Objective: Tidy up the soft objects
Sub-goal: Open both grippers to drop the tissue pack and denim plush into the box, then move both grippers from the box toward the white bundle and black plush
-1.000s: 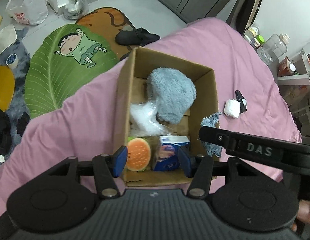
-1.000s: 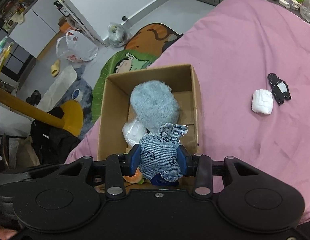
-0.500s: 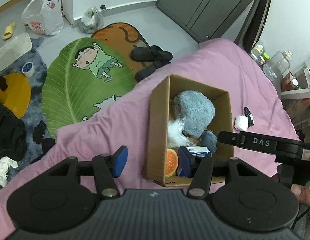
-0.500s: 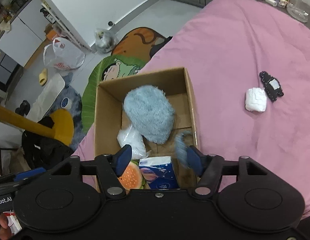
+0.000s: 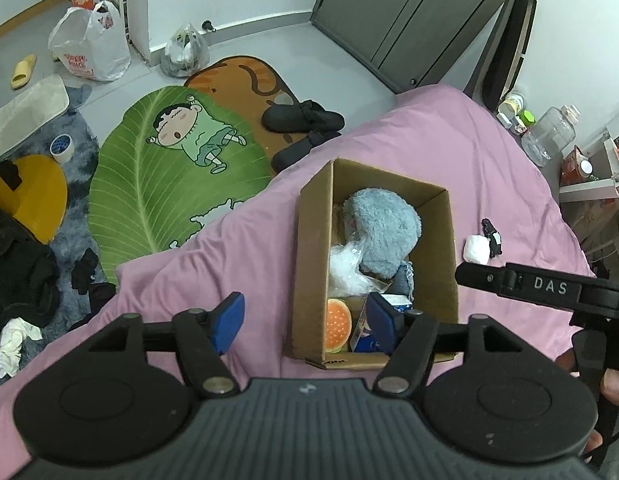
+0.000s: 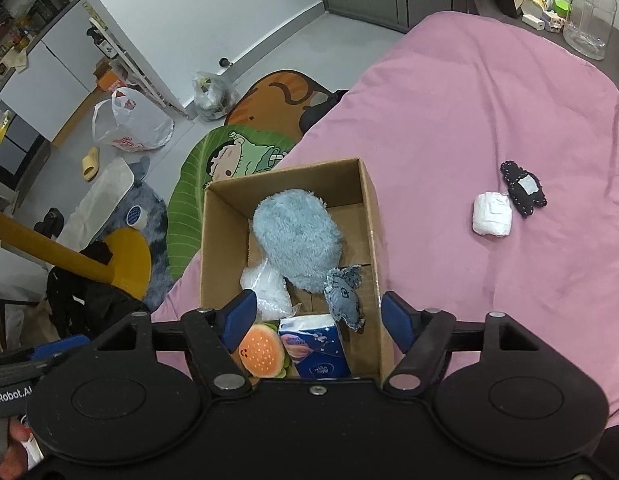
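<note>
Both our grippers, left (image 5: pixel 305 320) and right (image 6: pixel 319 318), are spread and empty above the box (image 6: pixel 371 240); next we reach right for the white wad (image 6: pixel 492 219).

matt brown cardboard box (image 6: pixel 213 248) holds a fluffy blue plush (image 6: pixel 295 236) on smooth pink cloth (image 6: pixel 469 120).

The cardboard box (image 6: pixel 371 216) is crowded by the fluffy blue plush (image 6: pixel 297 236); its far right corner stays open.

Open cardboard box (image 6: pixel 369 216) on the bed holds a fluffy blue plush (image 6: pixel 295 236) — denim toy (image 6: pixel 343 294) beside it.
</note>
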Tool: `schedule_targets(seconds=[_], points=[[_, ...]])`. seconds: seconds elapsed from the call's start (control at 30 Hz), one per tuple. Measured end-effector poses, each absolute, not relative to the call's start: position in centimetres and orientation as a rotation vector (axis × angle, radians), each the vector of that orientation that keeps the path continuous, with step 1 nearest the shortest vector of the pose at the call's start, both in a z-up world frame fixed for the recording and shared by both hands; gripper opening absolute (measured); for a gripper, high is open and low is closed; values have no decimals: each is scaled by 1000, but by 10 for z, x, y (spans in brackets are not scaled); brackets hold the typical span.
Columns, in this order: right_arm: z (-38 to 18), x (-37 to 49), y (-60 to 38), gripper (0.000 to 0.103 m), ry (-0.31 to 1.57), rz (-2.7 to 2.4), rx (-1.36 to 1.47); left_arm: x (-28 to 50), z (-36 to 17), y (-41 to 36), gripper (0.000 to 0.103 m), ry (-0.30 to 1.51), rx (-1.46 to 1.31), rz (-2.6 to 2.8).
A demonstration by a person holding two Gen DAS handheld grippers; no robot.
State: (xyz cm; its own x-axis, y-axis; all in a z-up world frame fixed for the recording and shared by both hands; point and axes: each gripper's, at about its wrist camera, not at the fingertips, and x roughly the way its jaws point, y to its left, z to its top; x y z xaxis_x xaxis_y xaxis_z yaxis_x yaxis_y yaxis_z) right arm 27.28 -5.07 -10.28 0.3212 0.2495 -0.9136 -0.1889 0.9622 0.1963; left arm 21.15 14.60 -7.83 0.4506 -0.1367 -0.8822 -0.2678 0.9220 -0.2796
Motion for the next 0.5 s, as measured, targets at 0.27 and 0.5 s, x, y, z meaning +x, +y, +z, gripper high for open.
schedule_targets(seconds=[0.27,0.5], points=[[-87,270,-75,83,1179,318,87,215,-67,130,74,1095,-395,92],[-72,274,-104,88,1132,343,101,223,-59,105,75,1080,-369,79]])
